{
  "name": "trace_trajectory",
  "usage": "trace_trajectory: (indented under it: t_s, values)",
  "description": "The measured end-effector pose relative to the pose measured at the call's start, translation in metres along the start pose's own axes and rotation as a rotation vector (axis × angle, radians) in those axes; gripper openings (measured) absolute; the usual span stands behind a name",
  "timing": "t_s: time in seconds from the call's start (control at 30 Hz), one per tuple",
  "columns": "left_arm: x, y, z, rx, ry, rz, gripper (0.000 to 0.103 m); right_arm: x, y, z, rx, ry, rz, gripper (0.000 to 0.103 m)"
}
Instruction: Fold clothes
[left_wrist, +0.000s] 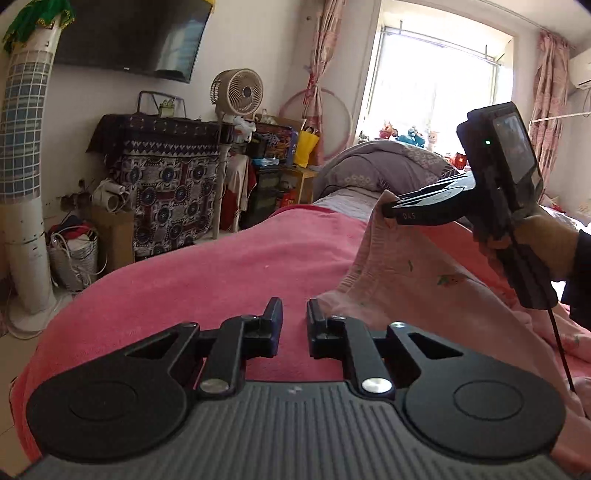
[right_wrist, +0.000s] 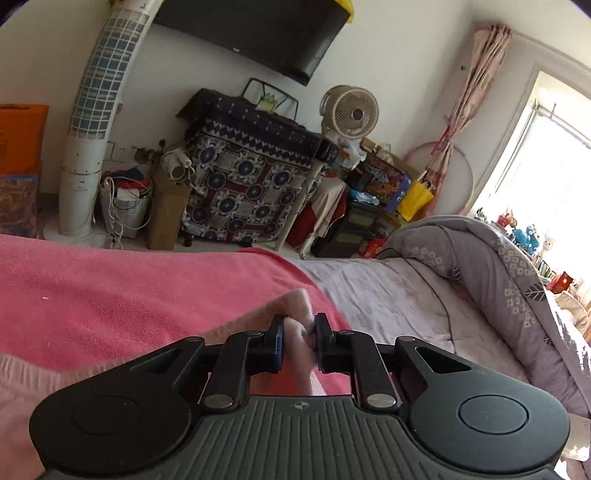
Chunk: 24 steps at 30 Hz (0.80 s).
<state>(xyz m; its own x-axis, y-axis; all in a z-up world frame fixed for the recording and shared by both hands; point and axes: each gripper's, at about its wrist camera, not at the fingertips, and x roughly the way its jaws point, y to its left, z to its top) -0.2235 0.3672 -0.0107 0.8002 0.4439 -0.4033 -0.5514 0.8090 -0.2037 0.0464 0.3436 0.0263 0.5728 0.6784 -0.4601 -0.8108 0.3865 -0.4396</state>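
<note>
A pale pink garment (left_wrist: 406, 273) with small prints lies on the coral blanket (left_wrist: 184, 277) that covers the bed. One corner is lifted: my right gripper (left_wrist: 388, 208), held by a person's hand (left_wrist: 543, 240), is shut on it. In the right wrist view the bunched cloth (right_wrist: 295, 302) fills the gap of that gripper (right_wrist: 299, 332). My left gripper (left_wrist: 294, 314) sits low over the blanket with its jaws a narrow gap apart. Blanket colour shows in the gap. The garment's lower edge meets the right finger (left_wrist: 316, 325), and I cannot see whether it is pinched.
A rolled grey quilt (right_wrist: 480, 258) lies across the bed's far end, by the window. Past the bed's left edge stand a white tower fan (left_wrist: 22, 184), a cabinet under patterned cloth (left_wrist: 166, 184), a basket (left_wrist: 74, 258) and a round fan (left_wrist: 238, 92).
</note>
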Motion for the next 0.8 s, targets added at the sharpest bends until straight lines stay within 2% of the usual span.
trace_trajectory:
  t_s: [0.07,0.13,0.2,0.27,0.3,0.33,0.37,0.43,0.57,0.63,0.67,0.73,0.8]
  values:
    - [0.002,0.006,-0.011,0.003,-0.002,-0.008,0.015,0.031,0.024,-0.007,-0.023,0.038,-0.003,0.017]
    - [0.003,0.002,-0.018,0.048,-0.034,0.008,0.016,0.053,0.046,-0.015,-0.062,0.056,-0.020,0.017]
    - [0.009,-0.007,-0.024,0.097,-0.059,0.038,0.016,0.055,0.056,-0.021,-0.116,0.039,-0.058,0.019]
    - [0.011,-0.009,-0.025,0.104,-0.069,0.040,0.017,0.049,0.052,-0.019,-0.103,0.041,-0.067,0.027]
    - [0.011,-0.006,-0.024,0.082,-0.068,0.024,0.017,0.044,0.045,-0.018,-0.076,0.040,-0.067,0.046]
    - [0.011,-0.001,-0.024,0.059,-0.069,0.001,0.017,0.036,0.034,-0.016,-0.026,0.036,-0.058,0.078]
    - [0.011,0.004,-0.024,0.041,-0.072,-0.024,0.018,0.025,0.021,-0.014,0.033,0.023,-0.037,0.091]
    - [0.008,0.009,-0.022,0.028,-0.062,-0.052,0.023,-0.008,-0.011,-0.014,0.140,-0.007,0.004,0.095]
    - [-0.001,-0.007,-0.009,0.106,-0.010,-0.019,0.028,-0.096,-0.066,-0.031,0.268,-0.040,0.056,0.095]
    - [-0.007,-0.022,-0.002,0.152,-0.006,-0.041,0.039,-0.151,-0.089,-0.054,0.309,-0.040,0.056,0.097]
    - [-0.009,-0.026,0.002,0.144,0.006,-0.079,0.044,-0.178,-0.097,-0.070,0.321,-0.039,0.051,0.097]
    - [-0.007,-0.025,0.011,0.052,0.049,-0.172,0.058,-0.230,-0.109,-0.102,0.348,-0.033,0.034,0.099]
    - [0.001,-0.017,0.017,-0.098,0.109,-0.228,0.068,-0.275,-0.113,-0.137,0.375,-0.016,-0.003,0.101]
